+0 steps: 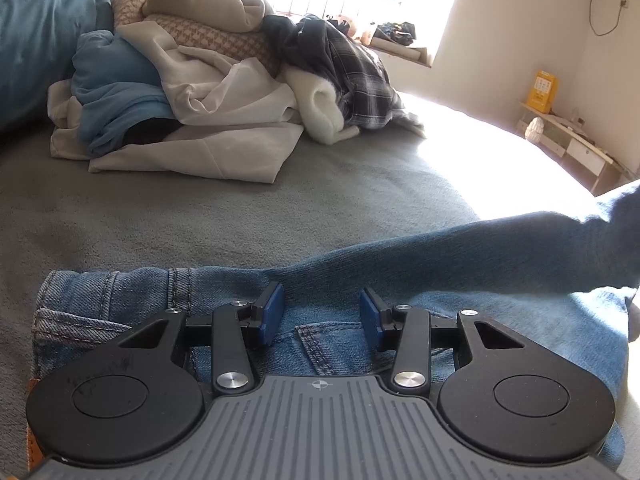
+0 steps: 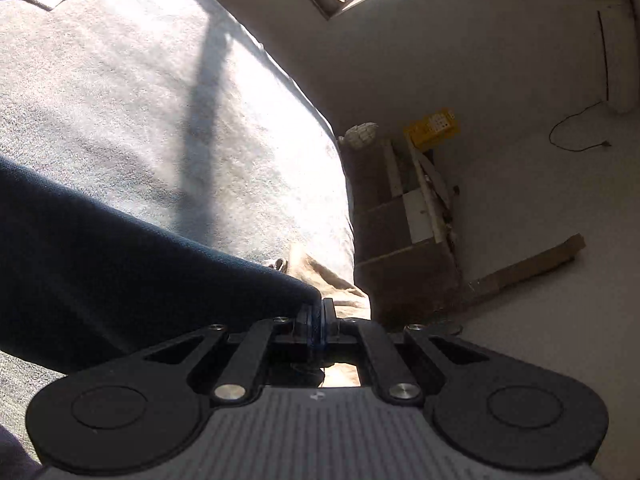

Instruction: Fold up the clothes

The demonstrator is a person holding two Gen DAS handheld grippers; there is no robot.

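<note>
Light blue jeans (image 1: 120, 292) lie across the near part of the grey bed, waistband and a pocket seam toward me. My left gripper (image 1: 322, 308) rests over the waistband area, its blue pads apart, with denim beneath them and nothing clamped. One jeans leg (image 1: 520, 248) rises off the bed and runs out to the right. In the right wrist view that leg shows as dark blue fabric (image 2: 120, 264) stretched from the left up to my right gripper (image 2: 317, 312). The right gripper is shut on the leg's end and held above the bed near its edge.
A pile of unfolded clothes (image 1: 192, 92) sits at the back left of the grey bed cover (image 1: 280, 220). Beyond the bed's right edge stand a low shelf (image 2: 400, 216) with a yellow box (image 2: 432, 128), and a wooden plank (image 2: 528, 264) lies on the floor.
</note>
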